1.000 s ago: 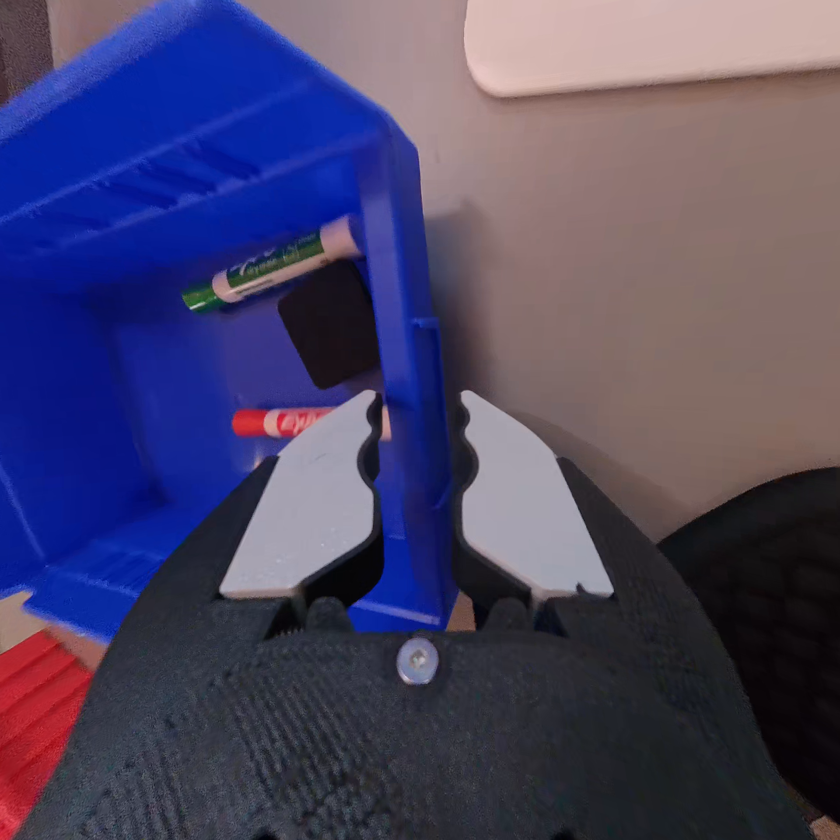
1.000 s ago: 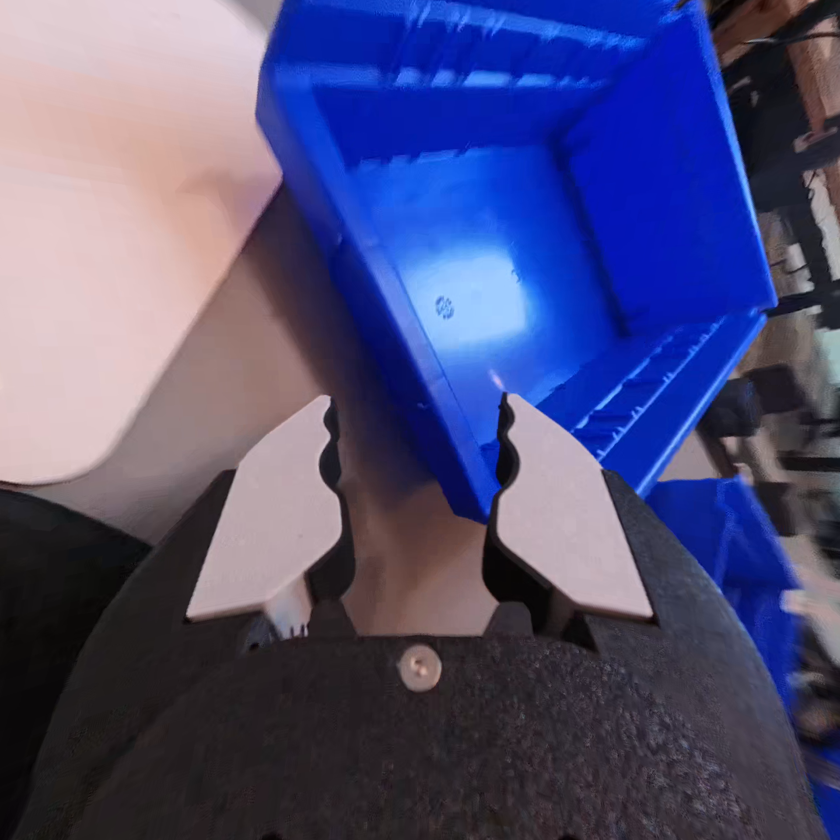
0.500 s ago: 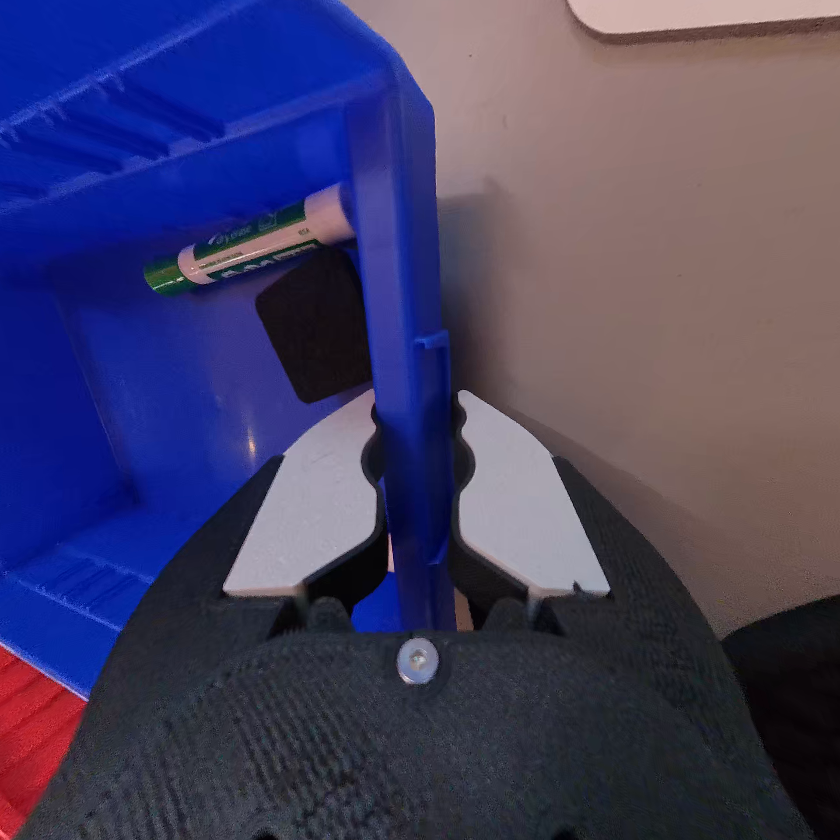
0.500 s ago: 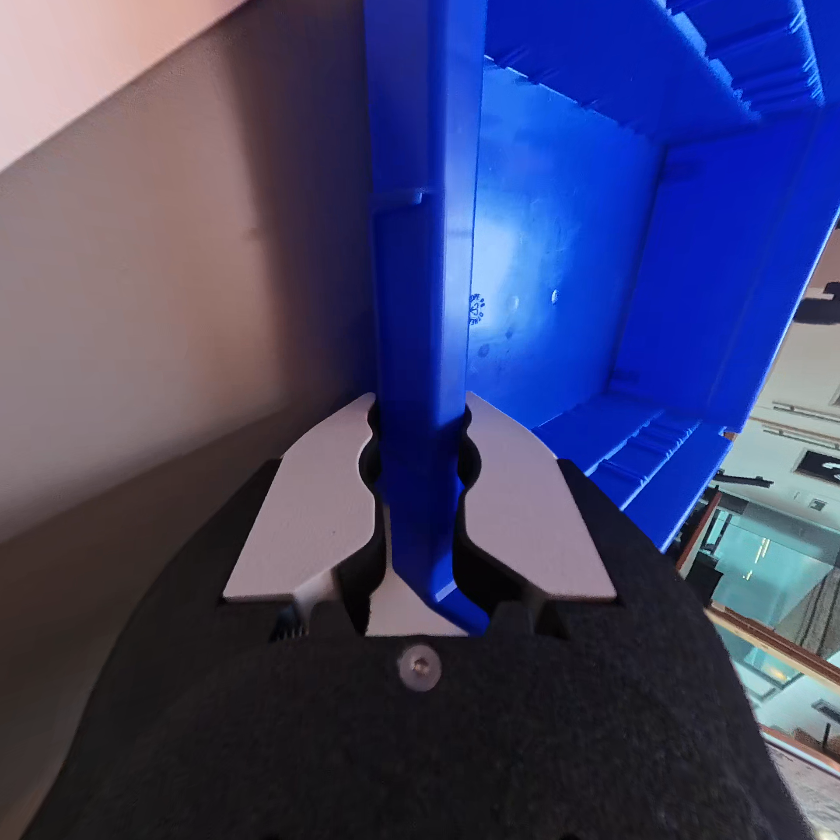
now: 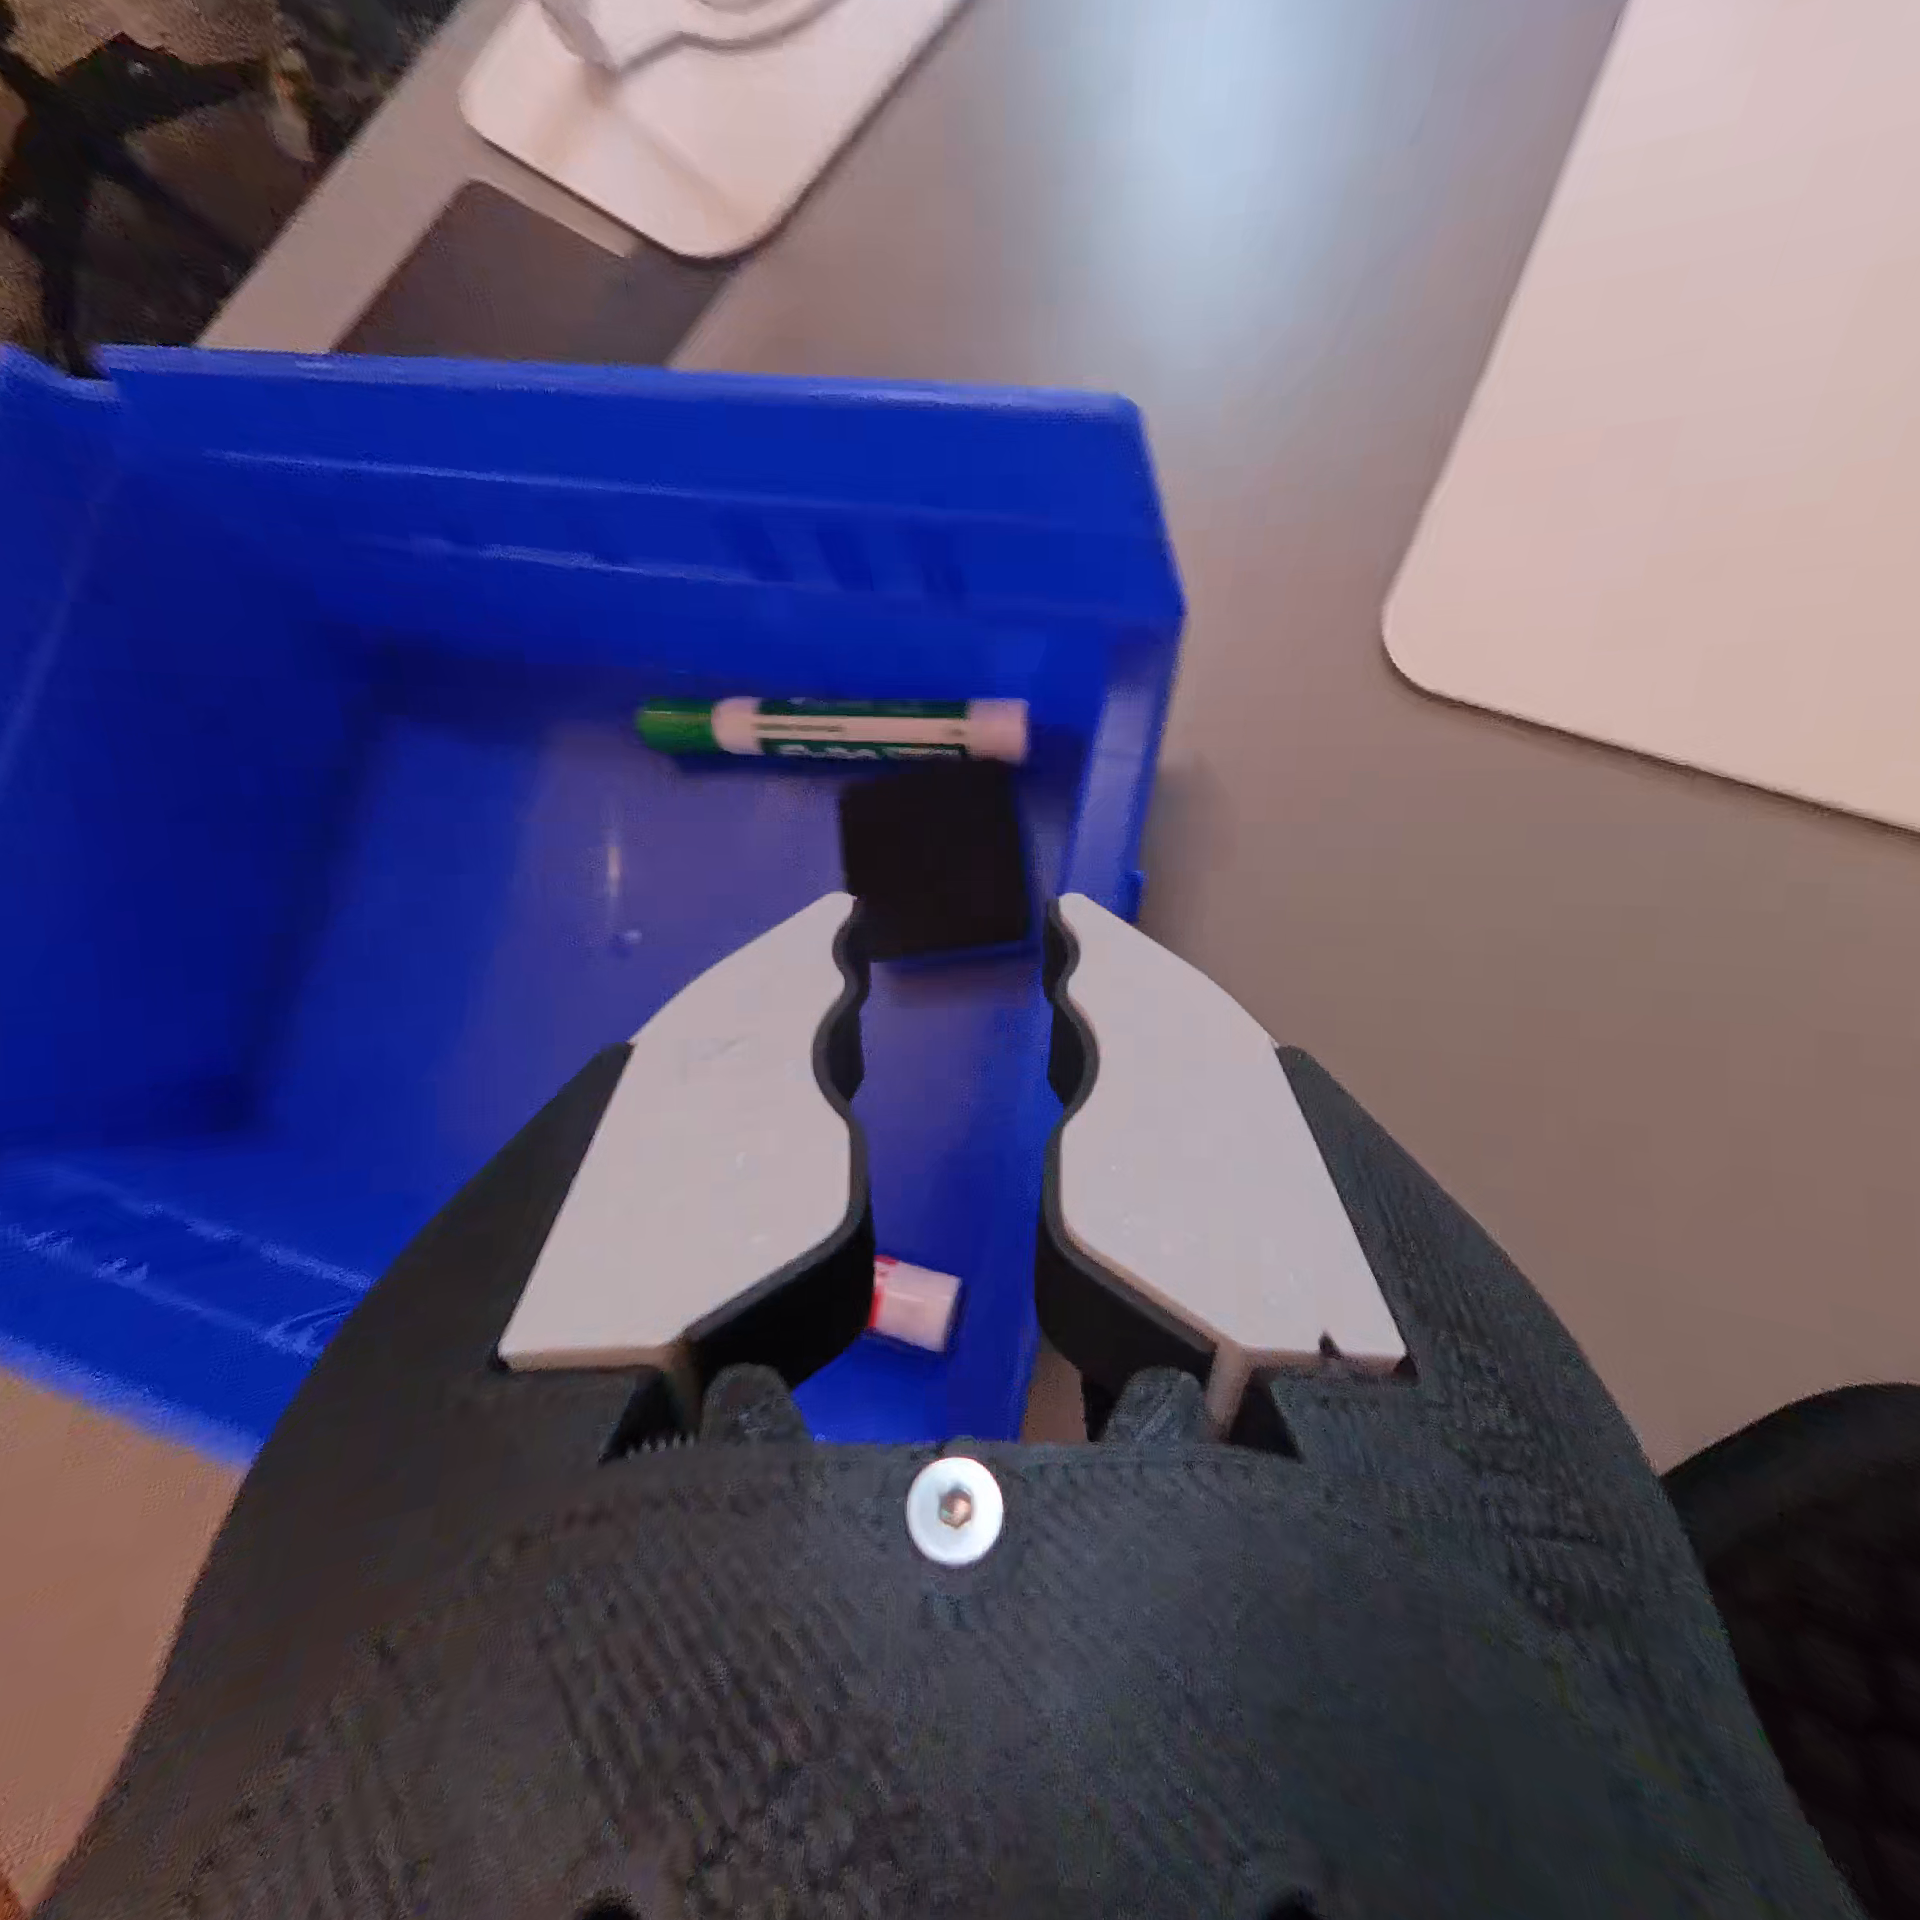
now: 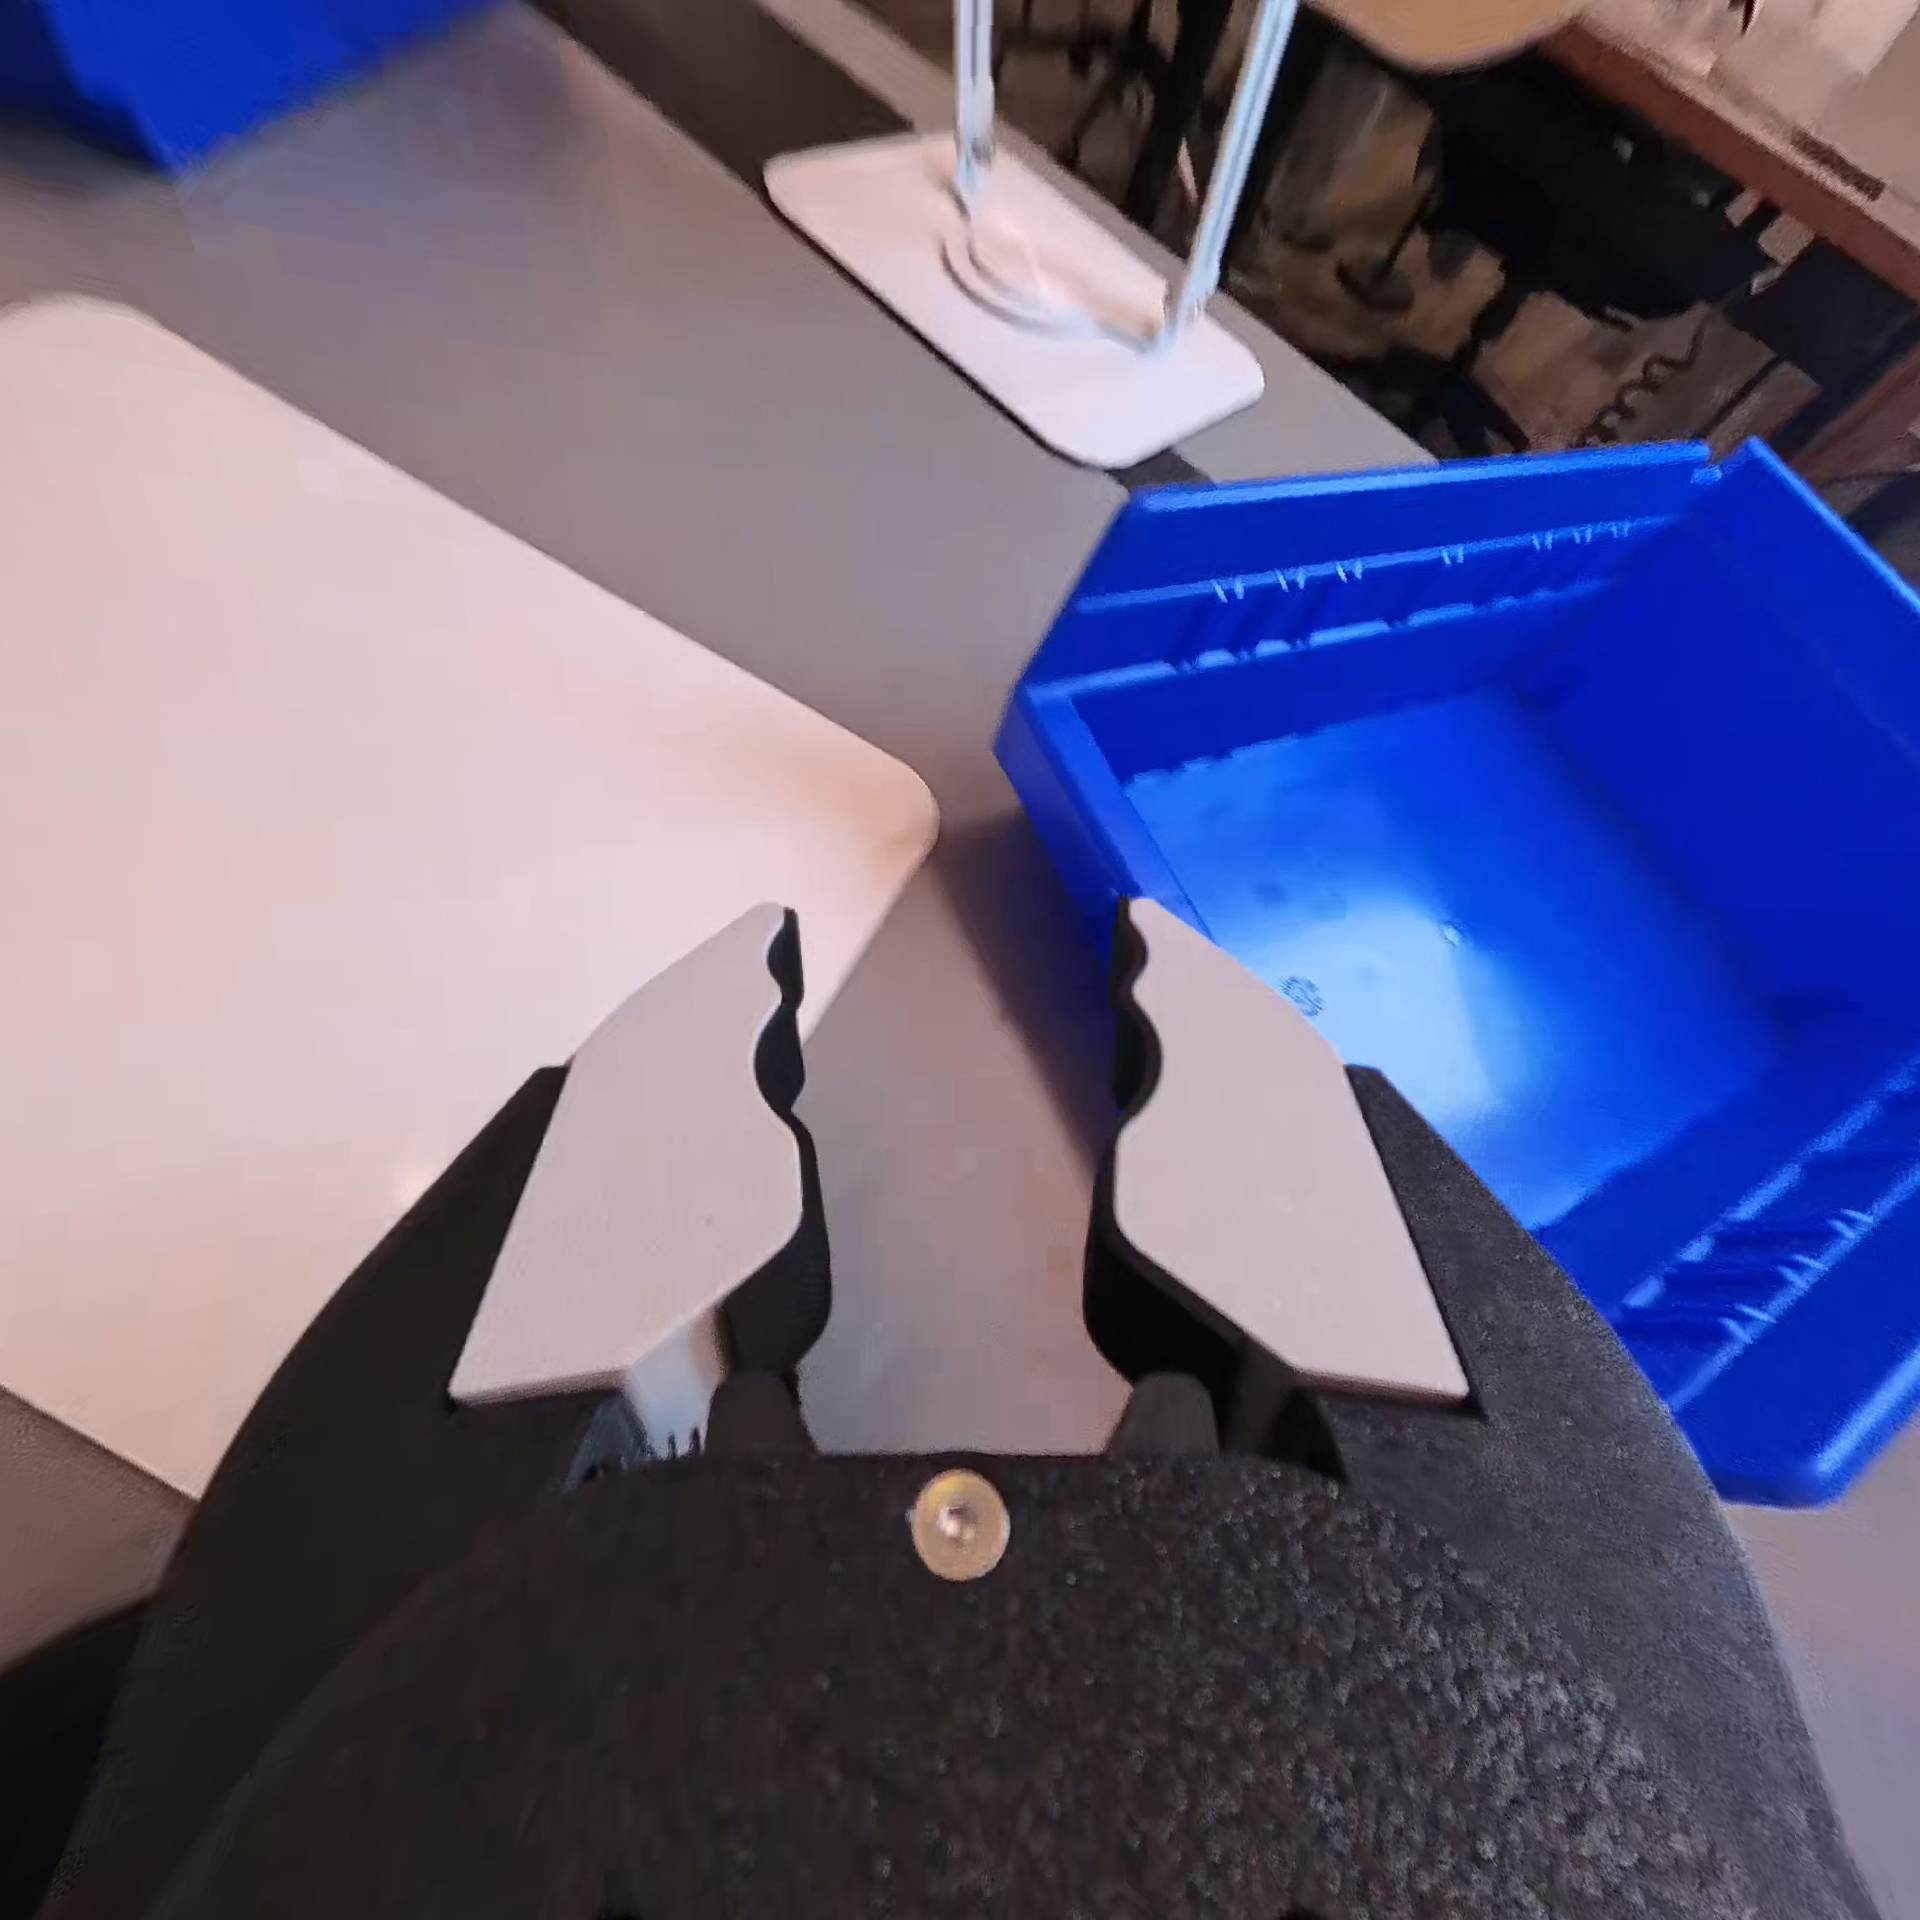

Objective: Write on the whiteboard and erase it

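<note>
In the left wrist view a blue bin (image 5: 312, 831) holds a green marker (image 5: 831, 727), a black square eraser (image 5: 935, 873) and a red marker (image 5: 914, 1314) half hidden under my finger. My left gripper (image 5: 948, 914) is open above the bin's right part, just short of the eraser. The white whiteboard (image 5: 1683, 416) lies flat to the right. In the right wrist view the whiteboard (image 6: 364, 831) lies at the left and an empty blue bin (image 6: 1507, 935) at the right. My right gripper (image 6: 951, 925) is open and empty above the table between them.
A white stand base (image 6: 1018, 332) with a metal rod stands at the far edge of the grey table (image 6: 675, 468); it also shows in the left wrist view (image 5: 675, 114). Another blue object (image 6: 208, 73) sits far left. A dark round thing (image 5: 1818, 1662) is near the front. The left gripper's tips are roughly 50 centimetres from the right gripper's.
Both grippers were shut on the walls of their blue bins. Both have let go, opened and pulled up and back, so the bins now rest on the table.
</note>
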A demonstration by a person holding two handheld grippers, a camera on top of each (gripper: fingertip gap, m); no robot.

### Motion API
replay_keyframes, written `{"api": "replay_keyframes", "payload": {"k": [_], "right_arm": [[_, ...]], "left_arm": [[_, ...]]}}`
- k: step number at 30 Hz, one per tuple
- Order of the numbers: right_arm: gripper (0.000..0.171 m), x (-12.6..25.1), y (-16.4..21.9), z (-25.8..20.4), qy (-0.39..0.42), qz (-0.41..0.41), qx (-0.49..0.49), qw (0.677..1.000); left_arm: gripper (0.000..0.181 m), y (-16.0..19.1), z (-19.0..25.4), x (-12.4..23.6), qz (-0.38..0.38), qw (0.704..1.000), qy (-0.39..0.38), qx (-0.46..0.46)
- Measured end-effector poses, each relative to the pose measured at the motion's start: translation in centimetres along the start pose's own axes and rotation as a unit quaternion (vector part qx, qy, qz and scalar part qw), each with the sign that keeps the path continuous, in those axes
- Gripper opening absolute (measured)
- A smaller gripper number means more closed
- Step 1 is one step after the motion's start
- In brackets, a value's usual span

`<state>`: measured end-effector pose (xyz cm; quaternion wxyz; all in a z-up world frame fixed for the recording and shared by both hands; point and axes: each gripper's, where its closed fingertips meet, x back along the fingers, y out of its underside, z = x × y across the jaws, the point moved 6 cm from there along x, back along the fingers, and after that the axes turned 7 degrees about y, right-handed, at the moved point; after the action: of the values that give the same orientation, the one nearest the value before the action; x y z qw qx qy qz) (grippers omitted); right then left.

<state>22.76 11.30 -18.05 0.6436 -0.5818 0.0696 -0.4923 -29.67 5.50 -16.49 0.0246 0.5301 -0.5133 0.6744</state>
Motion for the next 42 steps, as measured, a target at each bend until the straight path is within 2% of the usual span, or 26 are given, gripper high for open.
{"api": "replay_keyframes", "payload": {"k": [2, 5, 9, 13, 14, 15, 16, 19, 21, 23, 25, 27, 28, 30, 33, 35, 38, 41, 42], "right_arm": [[0.057, 0.3, -0.5, -1.2, -0.002, 0.033, -0.013, 0.999], [0.054, -0.2, -0.8, -2.8, -0.007, 0.065, -0.010, 0.998], [0.053, -0.8, -0.8, -4.1, -0.022, 0.069, 0.006, 0.997], [0.050, -0.4, -0.8, -4.6, -0.033, 0.083, 0.005, 0.996], [0.049, -0.3, -0.8, -4.7, -0.033, 0.086, 0.005, 0.996], [0.049, -0.2, -0.7, -4.7, -0.032, 0.089, 0.006, 0.995], [0.048, -0.2, -0.7, -4.8, -0.032, 0.091, 0.008, 0.995], [0.046, 0.0, -0.5, -4.9, -0.027, 0.094, 0.015, 0.995], [0.045, 0.2, -0.7, -5.0, -0.027, 0.100, 0.014, 0.994], [0.045, 0.5, -1.1, -5.3, -0.035, 0.113, 0.009, 0.993], [0.045, 0.6, -2.0, -6.1, -0.053, 0.126, 0.001, 0.991], [0.045, 0.7, -3.1, -7.4, -0.089, 0.140, -0.013, 0.986], [0.045, 0.6, -3.9, -8.3, -0.118, 0.146, -0.027, 0.982], [0.046, 0.5, -5.6, -10.5, -0.194, 0.157, -0.064, 0.966], [0.052, 0.7, -8.2, -14.6, -0.341, 0.164, -0.104, 0.920], [0.059, 1.0, -9.8, -16.6, -0.428, 0.175, -0.123, 0.878], [0.067, 0.6, -11.4, -17.6, -0.501, 0.167, -0.167, 0.833], [0.063, 0.6, -11.9, -18.7, -0.573, 0.149, -0.200, 0.781], [0.058, 0.5, -11.7, -19.1, -0.582, 0.146, -0.197, 0.776]], "left_arm": [[0.036, -0.5, -1.3, 0.3, -0.010, 1.000, -0.005, 0.022], [0.042, -0.8, -2.4, -1.8, -0.082, 0.996, 0.000, 0.031], [0.057, -0.5, -3.1, -5.9, -0.203, 0.975, 0.062, 0.061], [0.065, 0.3, -4.0, -8.2, -0.266, 0.945, 0.152, 0.113], [0.063, 0.6, -4.0, -8.5, -0.278, 0.935, 0.179, 0.127], [0.054, 0.8, -3.7, -8.7, -0.285, 0.925, 0.213, 0.134], [0.053, 0.6, -3.6, -8.7, -0.277, 0.925, 0.224, 0.129], [0.053, 0.4, -3.9, -8.3, -0.289, 0.939, 0.168, 0.083], [0.052, -0.5, -4.2, -7.1, -0.264, 0.960, 0.085, 0.035], [0.052, -2.3, -4.2, -5.2, -0.202, 0.979, -0.006, -0.022], [0.051, -4.7, -2.8, -2.9, -0.107, 0.987, -0.079, -0.085], [0.051, -7.4, 0.9, -1.0, 0.022, 0.980, -0.104, -0.166], [0.051, -8.6, 3.3, -0.4, 0.086, 0.968, -0.103, -0.210], [0.051, -10.1, 8.4, 0.0, 0.196, 0.926, -0.114, -0.300], [0.051, -11.0, 15.4, -1.1, 0.315, 0.856, -0.099, -0.397], [0.051, -11.2, 18.5, -2.4, 0.357, 0.829, -0.072, -0.424], [0.051, -11.4, 21.0, -3.5, 0.398, 0.811, -0.028, -0.428], [0.051, -11.2, 22.4, -4.1, 0.409, 0.798, -0.009, -0.443], [0.051, -11.0, 22.7, -4.2, 0.412, 0.794, -0.006, -0.448]]}}
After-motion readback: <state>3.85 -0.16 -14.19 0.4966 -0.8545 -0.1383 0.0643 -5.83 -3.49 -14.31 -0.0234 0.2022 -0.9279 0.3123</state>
